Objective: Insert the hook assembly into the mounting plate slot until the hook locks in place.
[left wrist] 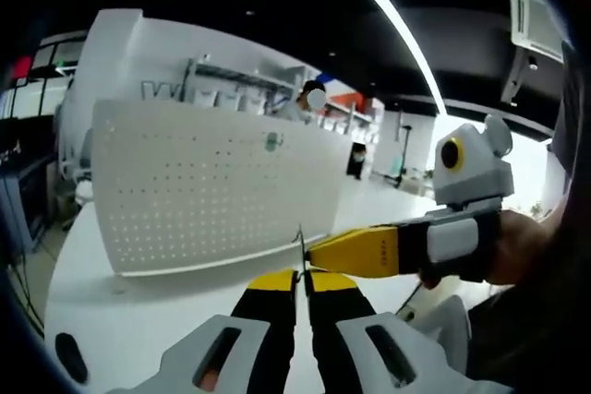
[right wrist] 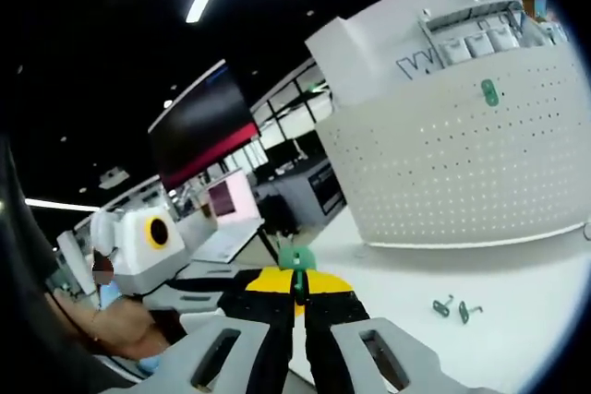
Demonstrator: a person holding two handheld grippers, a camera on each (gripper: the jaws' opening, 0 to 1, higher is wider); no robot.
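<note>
Pinching the green hook assembly (right wrist: 297, 258) in the right gripper (right wrist: 297, 281), closed down to its thickness. Pinching a thin dark sliver (left wrist: 300, 244) in the left gripper (left wrist: 300, 276), all but fully closed; cannot tell whether part of the same assembly. Well ahead of both tips: the perforated mounting plate (left wrist: 203, 186), upright, not yet reached.

Could twist or drop the assembly by crowding two tips onto one small part. Could miss the slot by arriving tilted.

Ahead-right of the right gripper, on the white table (right wrist: 517, 348): two loose hooks (right wrist: 456, 308). High on the plate: another green clip (right wrist: 489, 92), apparently mounted. No obstacle between tips and plate.
</note>
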